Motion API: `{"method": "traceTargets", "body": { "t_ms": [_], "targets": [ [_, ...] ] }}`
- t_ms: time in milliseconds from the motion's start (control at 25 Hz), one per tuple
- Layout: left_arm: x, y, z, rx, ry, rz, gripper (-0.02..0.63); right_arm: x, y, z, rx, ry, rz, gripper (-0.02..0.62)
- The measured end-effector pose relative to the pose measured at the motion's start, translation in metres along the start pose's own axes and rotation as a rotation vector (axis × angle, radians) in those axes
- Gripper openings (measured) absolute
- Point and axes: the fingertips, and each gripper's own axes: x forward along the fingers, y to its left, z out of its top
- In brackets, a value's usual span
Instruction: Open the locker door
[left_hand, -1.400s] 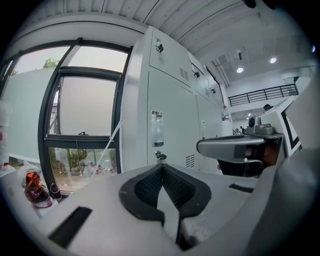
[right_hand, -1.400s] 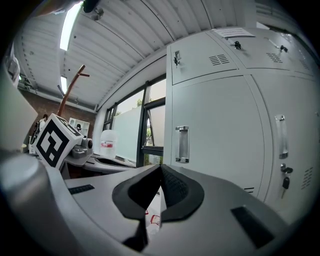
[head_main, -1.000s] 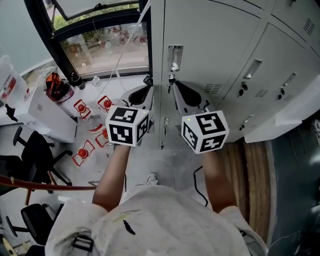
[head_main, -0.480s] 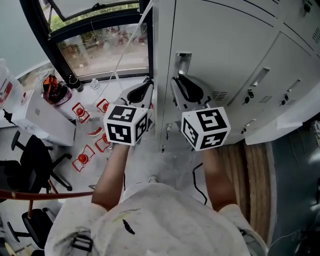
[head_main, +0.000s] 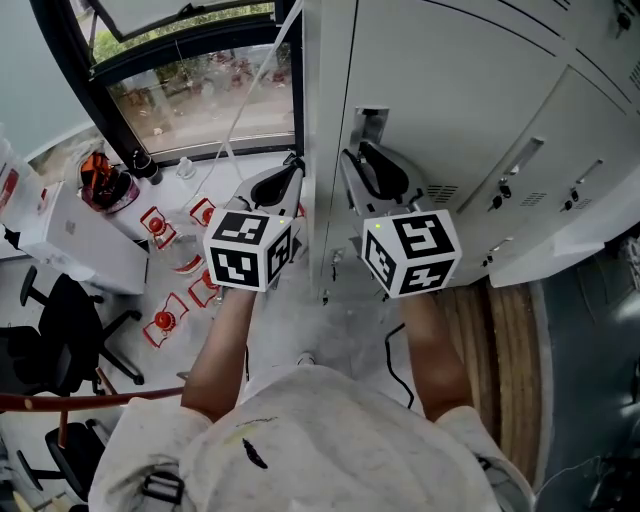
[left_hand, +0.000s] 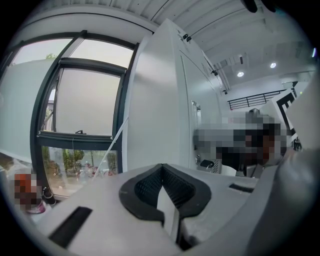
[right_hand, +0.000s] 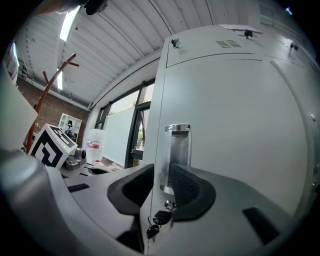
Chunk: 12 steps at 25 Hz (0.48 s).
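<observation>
The grey locker door has a recessed metal handle near its left edge. My right gripper sits just below that handle. In the right gripper view the handle stands above the right gripper, whose jaws are opening. The door's left edge runs through the gap between them, and the pads do not press on it. A bunch of keys hangs from the lock low in that gap. My left gripper is shut and empty beside the locker's side panel.
More locker doors continue to the right. A window fills the wall to the left. Below it are a white box, red-and-white items and office chairs. A cable lies on the floor.
The right gripper's jaws have gone from shut to apart at the door's left edge. Both grippers have stayed close to the locker; the head view has shifted slightly.
</observation>
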Motion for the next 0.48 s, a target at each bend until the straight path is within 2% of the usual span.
{"method": "traceTargets", "body": {
  "t_ms": [480],
  "targets": [
    [0.0093, 0.0039, 0.0013, 0.003, -0.002, -0.019, 0.006, 0.0113, -0.0005, 0.0056, 0.006, -0.001, 0.012, 0.089]
  ]
}}
